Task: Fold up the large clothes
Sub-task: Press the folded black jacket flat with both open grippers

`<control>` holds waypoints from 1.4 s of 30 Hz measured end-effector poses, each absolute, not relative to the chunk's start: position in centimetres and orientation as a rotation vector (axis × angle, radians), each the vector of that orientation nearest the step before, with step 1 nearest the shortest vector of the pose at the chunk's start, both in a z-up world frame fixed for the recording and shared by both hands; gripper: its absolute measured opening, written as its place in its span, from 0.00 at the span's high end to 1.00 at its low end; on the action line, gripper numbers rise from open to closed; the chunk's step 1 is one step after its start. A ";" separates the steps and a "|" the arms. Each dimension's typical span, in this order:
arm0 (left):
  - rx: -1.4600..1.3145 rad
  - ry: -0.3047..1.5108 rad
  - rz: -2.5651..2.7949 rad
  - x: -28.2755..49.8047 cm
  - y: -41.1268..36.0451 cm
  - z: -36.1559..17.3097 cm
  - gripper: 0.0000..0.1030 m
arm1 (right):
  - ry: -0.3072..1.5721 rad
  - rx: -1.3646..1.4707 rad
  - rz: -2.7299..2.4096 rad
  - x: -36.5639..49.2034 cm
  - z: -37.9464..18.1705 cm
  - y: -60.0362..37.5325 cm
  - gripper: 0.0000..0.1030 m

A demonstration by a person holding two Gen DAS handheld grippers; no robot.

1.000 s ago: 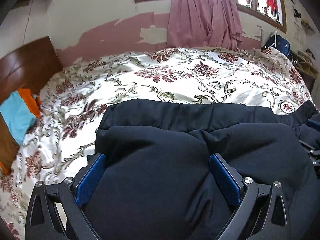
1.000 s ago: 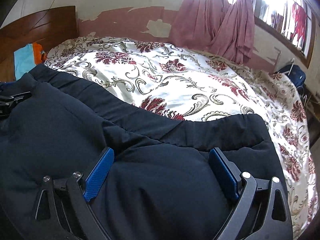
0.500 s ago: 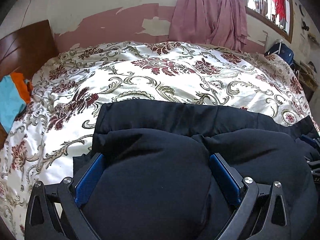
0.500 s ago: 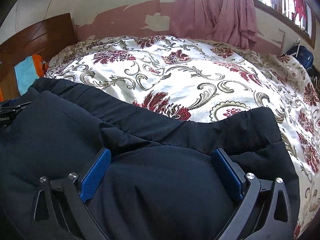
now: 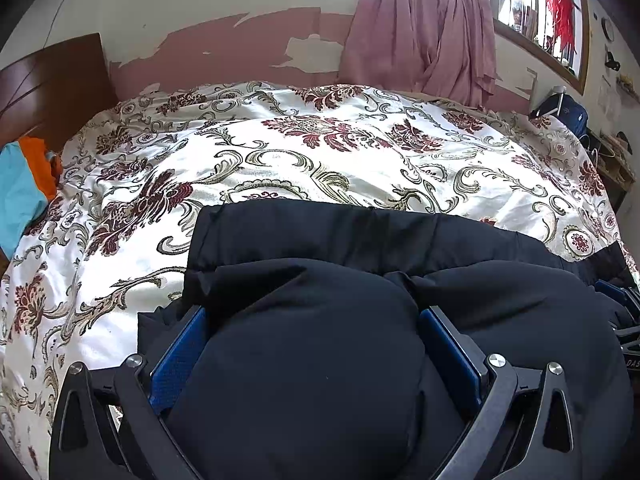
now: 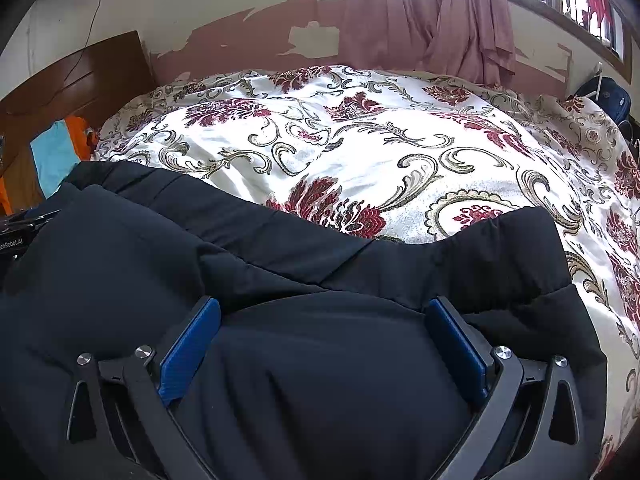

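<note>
A large black garment [image 5: 360, 240] lies on the flowered bedspread [image 5: 320, 152], its far edge straight across the bed. It also shows in the right wrist view [image 6: 280, 240]. My left gripper [image 5: 316, 320] stands wide open with a bulge of the black cloth between its blue pads [image 5: 180, 352], near the garment's left end. My right gripper [image 6: 324, 328] is also wide open with black cloth bulging between its pads [image 6: 456, 348], near the garment's right end. Each gripper's edge shows in the other's view.
A wooden headboard [image 5: 48, 80] stands at the left with blue and orange cloth [image 5: 24, 184] beside it. Pink curtains [image 5: 424, 32] hang at the window behind the bed. A dark blue bag [image 5: 560, 108] sits at the far right.
Both grippers have moved a little forward and tilted up over the bed; the garment's far edge now lies lower in both views. The jaws stay open.
</note>
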State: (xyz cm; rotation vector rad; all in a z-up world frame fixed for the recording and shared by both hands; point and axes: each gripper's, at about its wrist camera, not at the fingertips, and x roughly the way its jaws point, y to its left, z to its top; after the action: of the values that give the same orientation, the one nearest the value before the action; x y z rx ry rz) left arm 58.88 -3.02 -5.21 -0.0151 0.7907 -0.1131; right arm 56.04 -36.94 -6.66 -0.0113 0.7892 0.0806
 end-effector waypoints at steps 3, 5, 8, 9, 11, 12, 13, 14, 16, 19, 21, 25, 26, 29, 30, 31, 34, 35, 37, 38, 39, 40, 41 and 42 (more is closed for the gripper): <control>-0.014 0.792 -0.113 59.0 -3.1 -5.4 0.00 | 0.790 -0.010 0.081 56.0 -6.7 -37.0 0.02; -0.014 0.792 -0.112 59.0 -3.1 -5.4 0.00 | 0.790 -0.009 0.082 56.1 -6.7 -37.0 0.02; -0.012 0.790 -0.112 59.0 -3.1 -5.4 0.00 | 0.790 -0.009 0.082 56.0 -6.8 -37.0 0.02; -0.012 0.790 -0.112 59.0 -3.1 -5.4 0.00 | 0.790 -0.010 0.082 56.1 -6.8 -37.0 0.02; -0.011 0.792 -0.112 59.1 -3.2 -5.4 0.00 | 0.791 -0.011 0.081 56.1 -6.8 -37.0 0.02; -0.011 0.792 -0.112 59.1 -3.1 -5.4 0.00 | 0.791 -0.010 0.082 56.1 -6.8 -37.0 0.02; -0.012 0.792 -0.113 59.1 -3.1 -5.4 0.00 | 0.791 -0.010 0.082 56.1 -6.8 -37.0 0.02; -0.012 0.792 -0.112 59.1 -3.1 -5.6 0.00 | 0.790 -0.010 0.082 56.0 -6.7 -37.0 0.02; -0.012 0.791 -0.113 59.0 -3.1 -5.4 0.00 | 0.790 -0.011 0.082 56.1 -6.7 -37.0 0.02; -0.012 0.789 -0.112 59.1 -3.1 -5.5 0.00 | 0.790 -0.010 0.083 56.0 -6.7 -37.0 0.02; -0.010 0.789 -0.111 59.1 -3.1 -5.5 0.00 | 0.790 -0.011 0.082 56.1 -6.7 -37.0 0.02; -0.012 0.787 -0.111 59.2 -3.1 -5.7 0.00 | 0.789 -0.014 0.081 56.0 -6.8 -37.0 0.02; -0.011 0.787 -0.111 59.2 -3.1 -5.7 0.00 | 0.789 -0.016 0.081 56.0 -6.9 -37.1 0.02; -0.012 0.784 -0.112 59.2 -3.1 -5.7 0.00 | 0.784 -0.019 0.078 55.9 -6.9 -37.1 0.02; -0.013 0.783 -0.112 59.2 -3.0 -5.8 0.00 | 0.782 -0.019 0.078 55.9 -6.9 -37.0 0.02; -0.014 0.780 -0.112 59.2 -3.0 -5.8 0.00 | 0.779 -0.021 0.076 55.9 -6.9 -37.0 0.02; -0.025 0.780 -0.122 59.2 -2.7 -5.5 0.00 | 0.770 -0.030 0.072 55.5 -6.6 -36.8 0.02; -0.031 0.776 -0.125 58.9 -2.6 -5.3 0.00 | 0.768 -0.031 0.072 55.3 -6.4 -36.8 0.02; -0.041 0.776 -0.133 58.5 -2.2 -4.7 0.00 | 0.764 -0.036 0.071 54.8 -6.0 -36.7 0.02; -0.043 0.772 -0.132 58.2 -2.0 -4.4 0.00 | 0.761 -0.036 0.070 54.6 -5.8 -36.7 0.02; -0.045 0.767 -0.129 57.7 -1.7 -3.9 0.00 | 0.756 -0.033 0.071 54.1 -5.4 -36.8 0.02; -0.048 0.749 -0.128 57.0 -1.5 -3.3 0.00 | 0.749 -0.031 0.072 53.8 -5.1 -36.9 0.02; -0.053 0.723 -0.131 56.2 -1.2 -2.8 0.00 | 0.735 -0.028 0.073 53.4 -4.7 -37.0 0.02; -0.062 0.688 -0.141 55.3 -0.7 -2.0 0.00 | 0.696 -0.017 0.070 52.5 -3.9 -37.4 0.02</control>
State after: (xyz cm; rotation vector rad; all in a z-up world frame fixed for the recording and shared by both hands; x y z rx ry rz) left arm 55.27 -0.70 -2.00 -0.0616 0.6878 -0.1406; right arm 52.47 -37.39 -3.89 -0.0171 0.6959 0.0703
